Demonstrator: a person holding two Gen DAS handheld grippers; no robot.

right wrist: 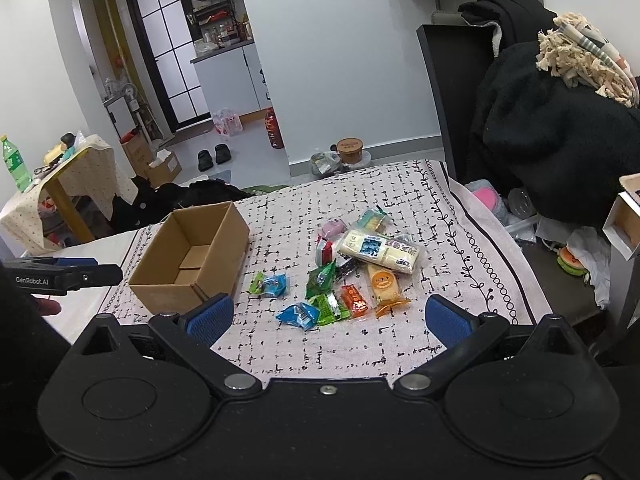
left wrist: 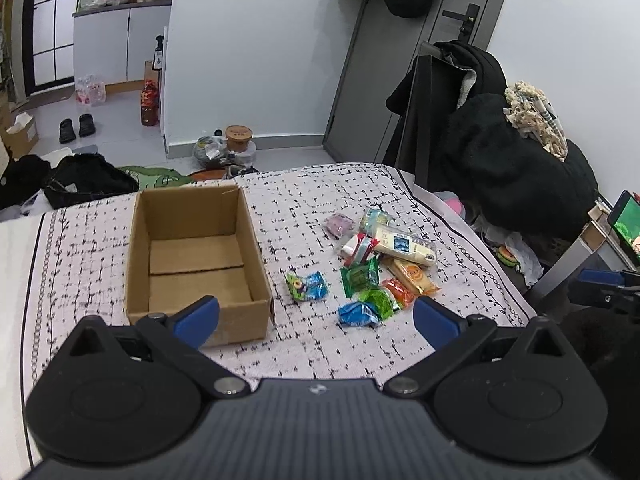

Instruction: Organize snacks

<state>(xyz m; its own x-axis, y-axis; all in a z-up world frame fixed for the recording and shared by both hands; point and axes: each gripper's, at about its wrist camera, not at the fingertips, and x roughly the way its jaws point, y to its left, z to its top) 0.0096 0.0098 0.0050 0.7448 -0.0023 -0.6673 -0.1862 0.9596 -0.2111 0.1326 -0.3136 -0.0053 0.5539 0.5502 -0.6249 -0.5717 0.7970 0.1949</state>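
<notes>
An empty open cardboard box (left wrist: pixel 192 256) (right wrist: pixel 192 256) sits on the patterned cloth at the left. To its right lies a pile of several wrapped snacks: a long cream pack (left wrist: pixel 404 244) (right wrist: pixel 380 250), an orange pack (left wrist: pixel 412 276) (right wrist: pixel 384 284), green packs (left wrist: pixel 360 276) (right wrist: pixel 322 276), a blue pack (left wrist: pixel 358 314) (right wrist: pixel 298 314) and a lone blue-green pack (left wrist: pixel 306 286) (right wrist: pixel 270 284). My left gripper (left wrist: pixel 316 320) is open and empty, held above the cloth's near edge. My right gripper (right wrist: pixel 328 320) is open and empty, near the blue pack.
The cloth-covered table (left wrist: pixel 320 200) ends at the right, beside a chair heaped with dark clothes (left wrist: pixel 512 160) (right wrist: pixel 560 128). The other gripper shows at the left edge in the right wrist view (right wrist: pixel 60 274). Clutter lies on the floor behind.
</notes>
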